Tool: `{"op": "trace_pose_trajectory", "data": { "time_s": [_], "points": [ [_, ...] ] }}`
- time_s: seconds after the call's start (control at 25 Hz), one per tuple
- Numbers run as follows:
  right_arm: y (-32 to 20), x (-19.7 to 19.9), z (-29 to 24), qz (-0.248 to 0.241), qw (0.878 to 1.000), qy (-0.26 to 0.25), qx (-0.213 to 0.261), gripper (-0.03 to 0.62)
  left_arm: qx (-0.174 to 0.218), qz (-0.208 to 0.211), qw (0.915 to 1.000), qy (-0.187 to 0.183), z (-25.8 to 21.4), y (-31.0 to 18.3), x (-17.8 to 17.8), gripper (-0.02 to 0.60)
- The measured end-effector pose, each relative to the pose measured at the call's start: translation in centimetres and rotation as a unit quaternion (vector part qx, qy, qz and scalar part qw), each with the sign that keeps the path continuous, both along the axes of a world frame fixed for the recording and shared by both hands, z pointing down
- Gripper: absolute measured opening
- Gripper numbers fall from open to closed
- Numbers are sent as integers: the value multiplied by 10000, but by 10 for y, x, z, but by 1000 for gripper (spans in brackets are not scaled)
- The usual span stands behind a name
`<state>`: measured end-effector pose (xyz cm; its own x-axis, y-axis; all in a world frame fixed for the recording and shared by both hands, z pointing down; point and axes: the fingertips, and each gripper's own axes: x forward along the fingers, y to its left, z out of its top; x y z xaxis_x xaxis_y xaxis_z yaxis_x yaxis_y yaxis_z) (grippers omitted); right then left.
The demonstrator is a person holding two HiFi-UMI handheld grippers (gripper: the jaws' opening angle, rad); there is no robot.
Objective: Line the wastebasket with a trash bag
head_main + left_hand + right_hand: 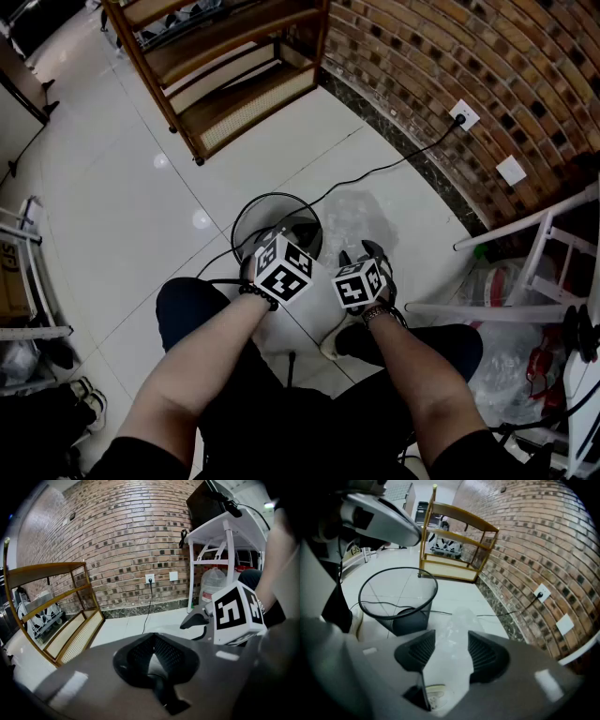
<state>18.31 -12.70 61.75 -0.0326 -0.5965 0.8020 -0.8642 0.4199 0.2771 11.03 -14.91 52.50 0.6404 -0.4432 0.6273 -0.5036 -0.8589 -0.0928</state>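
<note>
Over a white tiled floor [141, 187], the left claw [154, 644] is closed tight and holds nothing. The right claw [451, 644] stands wide apart, and a clear, crumpled plastic trash bag [457, 625] shows between its pads, which do not press it. The bag lies just beside the black wire-mesh wastebasket [401, 618], upright and not yet lined. Beyond the wastebasket stand a wooden shelf unit [454, 541] and a red brick wall [543, 550].

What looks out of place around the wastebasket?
The clear trash bag lies crumpled on the floor beside the unlined wastebasket. A black cable from the wall socket trails across the floor to the basket; whether it runs under it is unclear. Nothing looks spilled or broken.
</note>
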Motion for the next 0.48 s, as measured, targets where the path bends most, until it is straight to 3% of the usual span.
{"op": "trace_pose_trajectory", "data": {
  "time_s": [0.48],
  "points": [
    [-55,8,45,323,9988,224,-302,221,-128,-207,9996,117,6,-23,-2,2]
  ]
}}
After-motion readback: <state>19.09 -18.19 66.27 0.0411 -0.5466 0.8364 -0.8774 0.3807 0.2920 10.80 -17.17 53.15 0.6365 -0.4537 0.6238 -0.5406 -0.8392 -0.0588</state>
